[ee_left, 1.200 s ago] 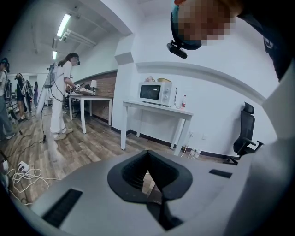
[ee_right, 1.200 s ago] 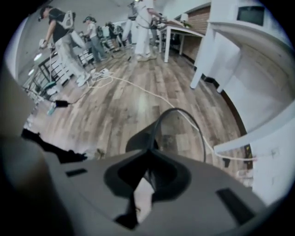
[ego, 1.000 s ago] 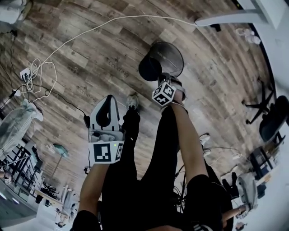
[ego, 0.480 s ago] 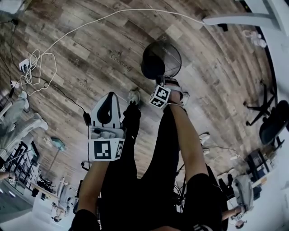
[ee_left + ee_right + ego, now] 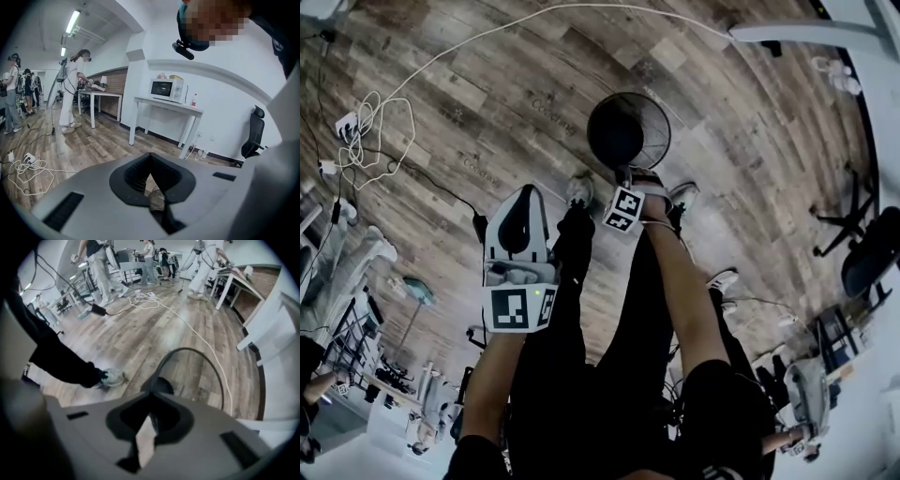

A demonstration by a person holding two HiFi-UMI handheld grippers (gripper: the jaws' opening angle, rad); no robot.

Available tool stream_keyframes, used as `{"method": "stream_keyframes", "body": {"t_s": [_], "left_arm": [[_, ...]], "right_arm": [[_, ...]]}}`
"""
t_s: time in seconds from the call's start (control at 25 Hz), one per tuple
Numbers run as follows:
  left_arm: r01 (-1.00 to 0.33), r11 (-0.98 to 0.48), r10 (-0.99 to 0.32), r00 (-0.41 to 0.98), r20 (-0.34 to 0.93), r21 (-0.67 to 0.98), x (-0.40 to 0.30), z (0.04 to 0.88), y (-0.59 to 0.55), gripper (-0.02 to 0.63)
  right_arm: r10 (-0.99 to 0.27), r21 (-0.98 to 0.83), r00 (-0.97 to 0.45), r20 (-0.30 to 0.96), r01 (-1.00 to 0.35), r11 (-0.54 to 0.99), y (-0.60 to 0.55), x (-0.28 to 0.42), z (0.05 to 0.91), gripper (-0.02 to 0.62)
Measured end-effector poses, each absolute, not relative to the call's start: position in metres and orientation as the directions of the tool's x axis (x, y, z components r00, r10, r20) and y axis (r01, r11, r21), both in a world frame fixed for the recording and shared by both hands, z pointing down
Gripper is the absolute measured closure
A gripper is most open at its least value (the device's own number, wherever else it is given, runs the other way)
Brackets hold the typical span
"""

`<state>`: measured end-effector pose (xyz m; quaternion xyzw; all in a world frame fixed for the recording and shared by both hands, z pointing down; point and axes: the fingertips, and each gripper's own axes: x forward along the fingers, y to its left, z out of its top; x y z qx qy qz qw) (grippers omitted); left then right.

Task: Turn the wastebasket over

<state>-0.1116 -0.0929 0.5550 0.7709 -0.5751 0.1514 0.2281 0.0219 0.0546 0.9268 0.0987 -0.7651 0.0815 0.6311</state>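
Wood-plank floor [image 5: 487, 112] fills the head view, with a white cable [image 5: 469, 52] trailing across it. Just ahead of the person's shoes [image 5: 578, 187] is the mesh wastebasket [image 5: 630, 131]. A second ago it leaned and showed its side; now its outline is nearly round, so it has swung closer to upright. Whether its mouth faces up or down I cannot tell. The left gripper [image 5: 523, 199] hangs apart from it, jaws together on nothing. The right gripper [image 5: 630, 174] has sunk with the basket, jaws nearly closed on its thin rim [image 5: 197, 352]. The turn looks almost done, with setting down and release probably still to come.
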Motion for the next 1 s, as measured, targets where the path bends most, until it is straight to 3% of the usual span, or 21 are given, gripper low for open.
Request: {"method": "stream_keyframes", "body": {"t_s": [1.0], "left_arm": [[-0.959,-0.224,-0.800,0.283,0.530,0.174,-0.119,0.583,-0.046,0.572]], "right_arm": [[0.073,-0.121,-0.192,0.979,-0.254,0.960,0.151,0.012,0.975,0.538]]}}
